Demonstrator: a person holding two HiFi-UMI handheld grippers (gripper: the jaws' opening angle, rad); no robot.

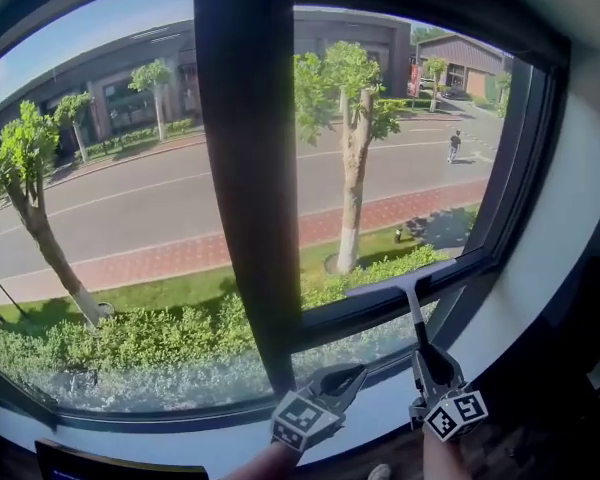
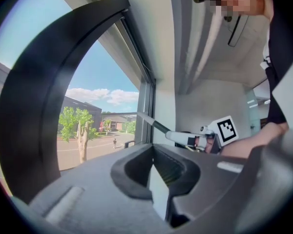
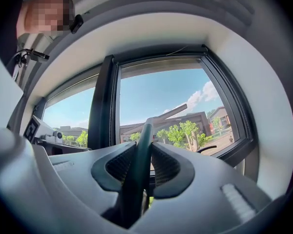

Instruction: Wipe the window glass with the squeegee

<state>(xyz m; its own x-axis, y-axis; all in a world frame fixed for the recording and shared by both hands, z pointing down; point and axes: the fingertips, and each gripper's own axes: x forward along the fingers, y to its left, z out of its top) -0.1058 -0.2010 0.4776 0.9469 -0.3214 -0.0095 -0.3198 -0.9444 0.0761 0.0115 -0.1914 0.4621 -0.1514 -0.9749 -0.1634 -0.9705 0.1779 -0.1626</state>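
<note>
The squeegee [image 1: 412,298] has a pale blade and a thin dark handle. In the head view its blade lies low on the right window pane [image 1: 400,158], just above the bottom frame. My right gripper [image 1: 427,356] is shut on the handle's lower end. The right gripper view shows the handle [image 3: 138,155] clamped between the pads, with the blade [image 3: 167,113] slanting across the glass ahead. My left gripper [image 1: 352,373] hovers over the sill to the left of the right one, shut with nothing in it. In the left gripper view, the left gripper [image 2: 158,167] has its pads together, and the squeegee [image 2: 154,123] is beyond.
A wide dark mullion [image 1: 245,168] splits the window into a left pane [image 1: 110,218] and the right pane. A pale sill [image 1: 380,413] runs below, and a white wall [image 1: 565,228] closes the right side. Trees, a road and buildings lie outside.
</note>
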